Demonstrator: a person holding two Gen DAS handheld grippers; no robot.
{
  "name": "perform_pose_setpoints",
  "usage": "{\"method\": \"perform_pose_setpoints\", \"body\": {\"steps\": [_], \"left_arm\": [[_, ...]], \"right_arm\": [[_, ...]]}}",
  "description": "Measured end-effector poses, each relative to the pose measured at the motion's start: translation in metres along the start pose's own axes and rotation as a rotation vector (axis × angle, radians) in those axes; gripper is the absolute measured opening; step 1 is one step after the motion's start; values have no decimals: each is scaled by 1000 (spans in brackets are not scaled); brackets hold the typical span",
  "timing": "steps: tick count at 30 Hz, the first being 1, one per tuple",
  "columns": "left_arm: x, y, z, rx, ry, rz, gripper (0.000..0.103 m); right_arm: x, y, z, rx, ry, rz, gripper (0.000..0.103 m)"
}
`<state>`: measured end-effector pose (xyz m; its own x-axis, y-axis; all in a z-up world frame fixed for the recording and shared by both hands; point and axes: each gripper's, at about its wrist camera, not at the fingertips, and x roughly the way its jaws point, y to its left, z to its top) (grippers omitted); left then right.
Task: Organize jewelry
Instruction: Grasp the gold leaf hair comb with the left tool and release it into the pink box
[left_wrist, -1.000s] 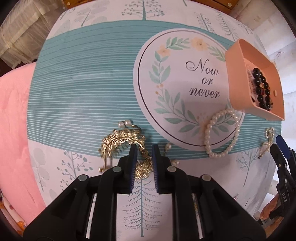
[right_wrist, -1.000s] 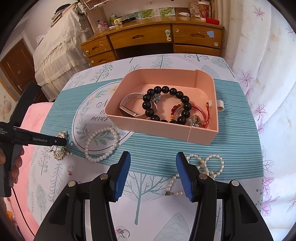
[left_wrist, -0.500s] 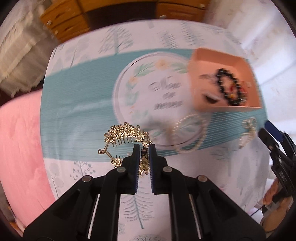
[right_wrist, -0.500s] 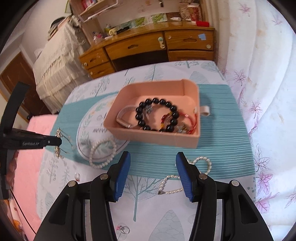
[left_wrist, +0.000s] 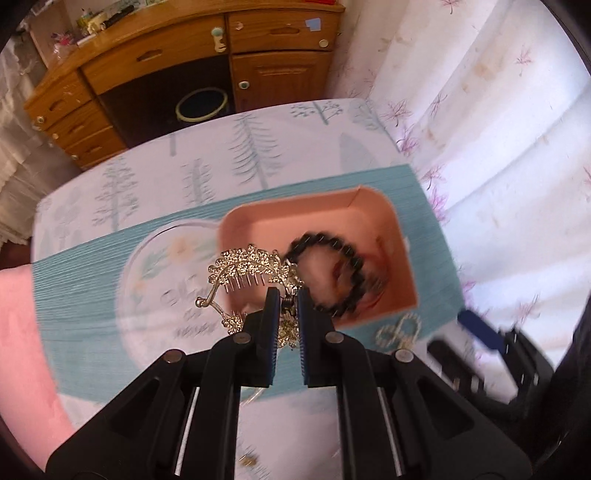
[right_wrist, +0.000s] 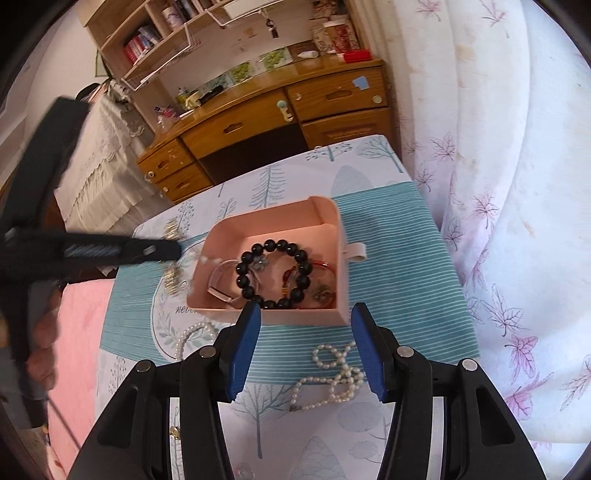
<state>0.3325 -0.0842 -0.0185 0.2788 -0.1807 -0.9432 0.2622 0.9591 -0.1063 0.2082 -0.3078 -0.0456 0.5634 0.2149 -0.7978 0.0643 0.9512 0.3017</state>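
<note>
My left gripper (left_wrist: 286, 295) is shut on a gold hair claw (left_wrist: 243, 266), which hangs in the air over the left edge of the pink box (left_wrist: 373, 210). In the right wrist view the left gripper (right_wrist: 173, 251) reaches in from the left with the blurred gold claw (right_wrist: 170, 277) by the pink box (right_wrist: 295, 218). A black bead bracelet (right_wrist: 273, 273), a red cord bracelet and a pale band lie inside. My right gripper (right_wrist: 304, 332) stands open above the box's near wall, holding nothing. A pearl necklace (right_wrist: 336, 369) and a pearl bracelet (right_wrist: 192, 336) lie on the cloth.
The table has a teal and white tree-print cloth (right_wrist: 399, 258). A pink cover (right_wrist: 81, 332) lies at the left and a white curtain (right_wrist: 498, 221) hangs at the right. A wooden desk (right_wrist: 258, 122) stands beyond. A small clear ring (right_wrist: 242, 470) sits near the front edge.
The left gripper closed on the gold claw, lifted it off the cloth and carried it right toward the pink box. The right gripper rose and drew back a little, still open.
</note>
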Motion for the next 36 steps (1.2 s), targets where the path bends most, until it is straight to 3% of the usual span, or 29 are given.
{"method": "perform_pose_setpoints", "body": {"steps": [7, 15, 18, 20, 22, 32, 36], "left_arm": [[40, -26, 18, -3, -25, -77, 7], [77, -33, 13, 20, 43, 23, 10], [76, -28, 9, 15, 59, 15, 34], [69, -26, 5, 21, 46, -11, 61], [59, -24, 0, 26, 22, -15, 69], [-6, 5, -41, 16, -54, -47, 73], [-35, 18, -69, 24, -104, 25, 74]], "right_arm": [[-5, -25, -4, 28, -1, -28, 52], [1, -46, -12, 56, 13, -38, 52], [0, -47, -14, 55, 13, -35, 52], [-1, -47, -15, 53, 15, -36, 52], [0, -46, -17, 51, 20, -36, 52], [-17, -27, -24, 21, 19, -39, 52], [-30, -17, -32, -6, 22, -63, 52]]}}
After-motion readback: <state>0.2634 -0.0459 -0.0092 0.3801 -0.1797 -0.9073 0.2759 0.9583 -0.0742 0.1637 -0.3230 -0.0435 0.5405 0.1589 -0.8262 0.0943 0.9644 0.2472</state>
